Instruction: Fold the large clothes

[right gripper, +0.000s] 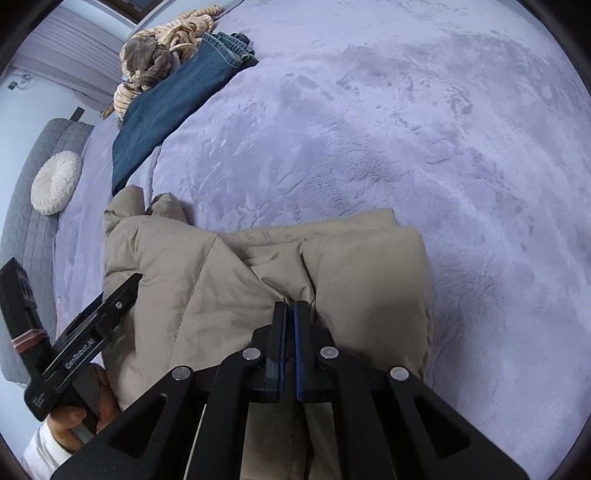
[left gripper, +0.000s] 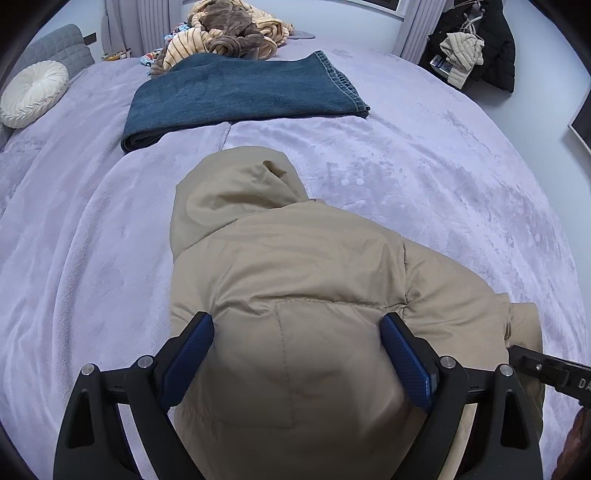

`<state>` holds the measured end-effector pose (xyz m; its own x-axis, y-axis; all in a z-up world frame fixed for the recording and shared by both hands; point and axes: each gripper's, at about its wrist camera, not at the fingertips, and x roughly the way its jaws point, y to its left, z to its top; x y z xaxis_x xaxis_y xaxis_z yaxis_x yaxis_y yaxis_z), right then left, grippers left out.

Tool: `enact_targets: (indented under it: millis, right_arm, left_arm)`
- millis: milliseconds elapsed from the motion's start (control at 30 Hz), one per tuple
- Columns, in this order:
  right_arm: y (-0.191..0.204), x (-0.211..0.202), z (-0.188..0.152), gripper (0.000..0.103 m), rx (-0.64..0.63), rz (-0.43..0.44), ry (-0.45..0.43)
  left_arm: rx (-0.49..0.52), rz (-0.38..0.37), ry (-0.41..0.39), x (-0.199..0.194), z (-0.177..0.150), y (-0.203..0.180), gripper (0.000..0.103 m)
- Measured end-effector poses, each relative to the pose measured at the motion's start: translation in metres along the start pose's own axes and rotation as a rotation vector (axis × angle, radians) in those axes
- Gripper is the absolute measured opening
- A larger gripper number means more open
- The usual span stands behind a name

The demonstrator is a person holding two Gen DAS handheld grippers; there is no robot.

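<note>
1. The beige hooded jacket (left gripper: 295, 280) lies on the bed in the lower centre of the left wrist view. Its long axis runs from the bottom edge up the frame, and the hood (left gripper: 236, 188) points to the upper part, toward the folded jeans (left gripper: 236, 96).
2. In the right wrist view the jacket (right gripper: 229, 280) fills the lower centre, and the hood end points to the left of the frame.
3. The left gripper (left gripper: 297, 328) stands over the jacket with its jaws wide apart; the blue pads do not press the fabric.
4. The right gripper (right gripper: 290, 314) has its jaws closed together at a crease of the jacket. I cannot tell if fabric is pinched between them.
5. The lower part of the jacket is cut off by the bottom edge and hidden behind the grippers in both views.
6. The person's hand (right gripper: 92, 410) shows only partly at the lower left.
7. The surface is a lilac plush blanket (left gripper: 424, 177). A round white cushion (left gripper: 35, 94) lies at the upper left, a striped heap of cloth (left gripper: 236, 29) at the top, and dark coats (left gripper: 476, 44) hang at the upper right.
</note>
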<state>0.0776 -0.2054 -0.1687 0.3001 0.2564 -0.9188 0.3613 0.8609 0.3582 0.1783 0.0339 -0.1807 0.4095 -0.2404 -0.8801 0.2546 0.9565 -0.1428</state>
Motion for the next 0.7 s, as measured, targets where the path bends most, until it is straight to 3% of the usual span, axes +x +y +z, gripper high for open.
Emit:
enact_targets:
  millis: [200,400,567,700]
  right_arm:
    - [0.017,-0.041,-0.031,0.006,-0.061,0.006,0.001]
    - [0.032,-0.07,-0.075,0.006,-0.111,0.031,0.008]
    - [0.03,-0.062,-0.108,0.006,-0.112,-0.006,0.073]
    - [0.015,-0.047,-0.124,0.006,-0.064,-0.059,0.119]
  left_arm:
    - [-0.006,0.0,0.023,-0.031,-0.008,0.011,0.092]
    - [0.014,-0.004,0.063,-0.071,-0.051,0.026,0.092]
    - [-0.005,-0.013,0.151,-0.075,-0.093,0.031,0.094]
    - [-0.046,-0.038,0.195,-0.076,-0.107,0.035,0.094]
